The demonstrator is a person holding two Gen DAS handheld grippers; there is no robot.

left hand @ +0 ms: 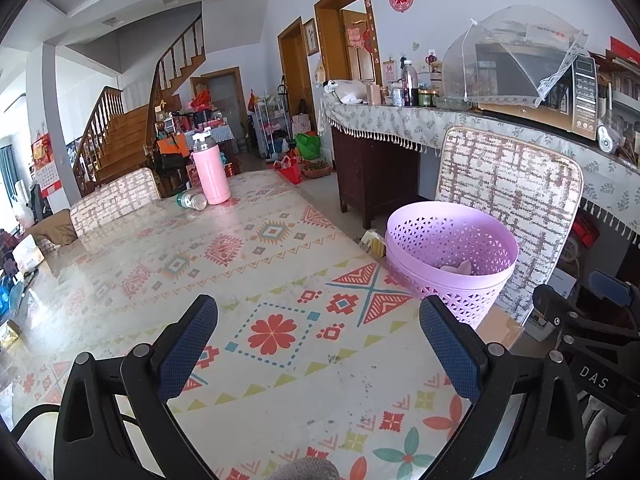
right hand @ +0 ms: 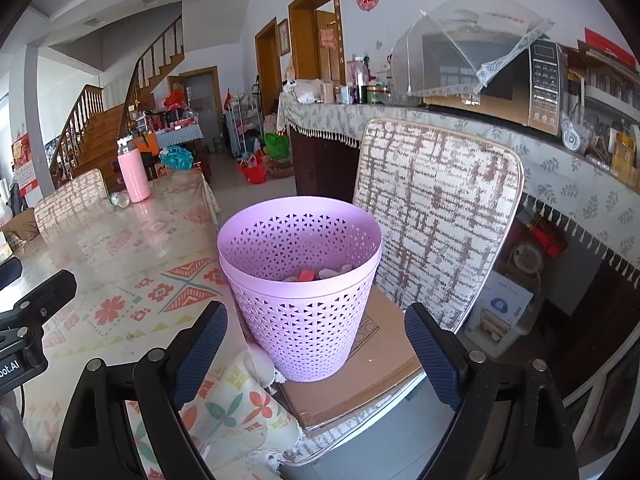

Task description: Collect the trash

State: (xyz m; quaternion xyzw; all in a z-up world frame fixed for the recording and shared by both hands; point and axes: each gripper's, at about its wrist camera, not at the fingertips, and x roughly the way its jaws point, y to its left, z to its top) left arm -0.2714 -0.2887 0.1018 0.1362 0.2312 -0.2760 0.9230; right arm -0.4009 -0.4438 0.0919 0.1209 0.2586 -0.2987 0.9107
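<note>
Trash basket (right hand: 300, 288) on chair, w/ scraps inside; right tongs (right hand: 316, 354) spread, level before it; left tongs (left hand: 318, 348) spread over table (left hand: 160, 264).

- The basket (right hand: 300, 288) stands on a cardboard box (right hand: 360, 376) on a chair seat, just off the table's (left hand: 280, 280) edge at 3 o'clock
- Scraps (right hand: 306, 275) lie in the basket
- The chair back (right hand: 436, 216) rises behind the basket, at 1 o'clock
- A flask (left hand: 210, 174) stands at the table's far end, at 11 o'clock, with a bottle (left hand: 192, 201) lying just beside it
- A sideboard with a microwave (left hand: 560, 96) runs behind the chair
</note>
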